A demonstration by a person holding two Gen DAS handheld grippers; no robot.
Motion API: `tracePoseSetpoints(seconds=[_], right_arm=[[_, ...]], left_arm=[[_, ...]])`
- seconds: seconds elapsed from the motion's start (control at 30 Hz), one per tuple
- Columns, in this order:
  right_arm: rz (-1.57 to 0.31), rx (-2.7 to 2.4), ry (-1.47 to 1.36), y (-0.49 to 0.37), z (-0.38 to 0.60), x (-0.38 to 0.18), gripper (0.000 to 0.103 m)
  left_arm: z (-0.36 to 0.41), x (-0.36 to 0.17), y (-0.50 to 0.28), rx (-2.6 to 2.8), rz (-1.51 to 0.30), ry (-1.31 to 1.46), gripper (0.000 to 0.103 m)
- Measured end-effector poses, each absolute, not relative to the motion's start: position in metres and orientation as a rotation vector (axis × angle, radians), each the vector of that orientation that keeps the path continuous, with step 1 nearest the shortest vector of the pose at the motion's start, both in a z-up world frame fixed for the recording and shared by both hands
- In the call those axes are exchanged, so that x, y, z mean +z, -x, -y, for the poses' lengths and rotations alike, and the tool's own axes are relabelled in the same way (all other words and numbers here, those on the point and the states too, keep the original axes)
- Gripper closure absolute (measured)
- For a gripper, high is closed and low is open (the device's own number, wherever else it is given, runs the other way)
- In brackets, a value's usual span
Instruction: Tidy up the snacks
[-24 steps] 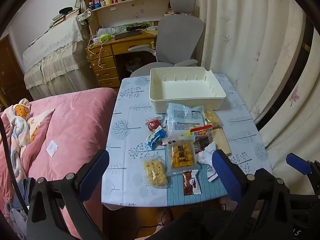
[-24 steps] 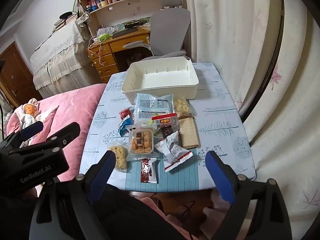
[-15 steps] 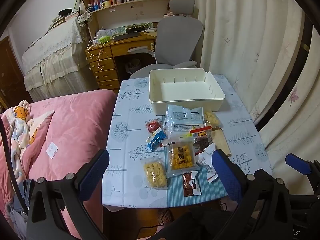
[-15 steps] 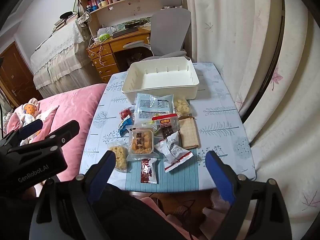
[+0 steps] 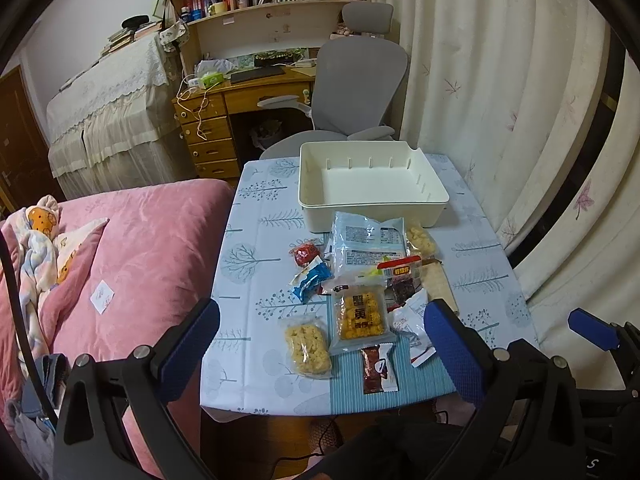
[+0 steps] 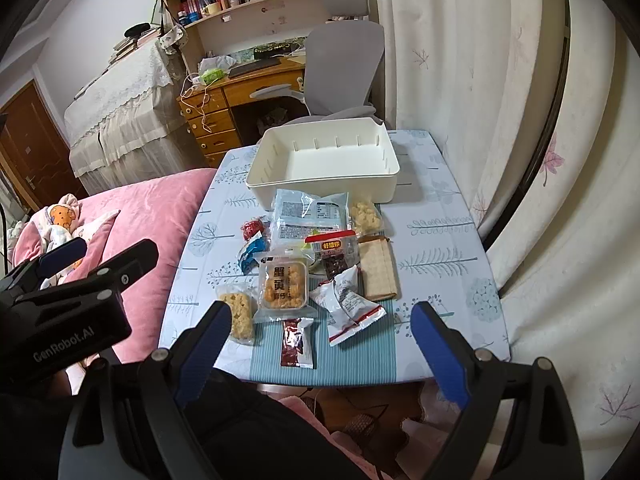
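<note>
the big pale packet [image 5: 366, 242] covers part of the red-labelled packet [image 5: 400, 272]; the cracker pack [image 5: 438, 284] is partly hidden behind the left gripper's finger [image 5: 456, 350].

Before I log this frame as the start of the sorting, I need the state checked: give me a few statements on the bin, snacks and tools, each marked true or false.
1. The white bin already holds snacks. False: nothing lies in it.
2. Both tools are open and hold nothing. True: left tool, right tool.
3. The brown wrapper lies nearest the table's front edge. True.
4. The red candy sits right of the cracker bar. False: it lies on the left side of the pile.
5. The big pale-blue bag lies just in front of the bin. True.
</note>
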State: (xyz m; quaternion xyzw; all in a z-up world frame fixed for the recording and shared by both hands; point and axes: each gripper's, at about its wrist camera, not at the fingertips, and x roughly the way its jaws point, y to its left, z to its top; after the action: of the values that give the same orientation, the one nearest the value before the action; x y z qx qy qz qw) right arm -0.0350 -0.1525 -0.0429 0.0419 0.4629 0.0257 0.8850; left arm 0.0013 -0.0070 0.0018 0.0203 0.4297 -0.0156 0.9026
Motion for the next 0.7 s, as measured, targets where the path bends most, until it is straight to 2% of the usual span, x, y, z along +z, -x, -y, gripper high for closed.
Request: tracePoseSetpoints(seconds=[0.7], right_arm=[[-0.940,0.082,-0.064,0.036,0.173,-0.041,0.011]], left_arm=[[0.017,0.009,0.011,0.015,-0.915,-0.002,0.001]])
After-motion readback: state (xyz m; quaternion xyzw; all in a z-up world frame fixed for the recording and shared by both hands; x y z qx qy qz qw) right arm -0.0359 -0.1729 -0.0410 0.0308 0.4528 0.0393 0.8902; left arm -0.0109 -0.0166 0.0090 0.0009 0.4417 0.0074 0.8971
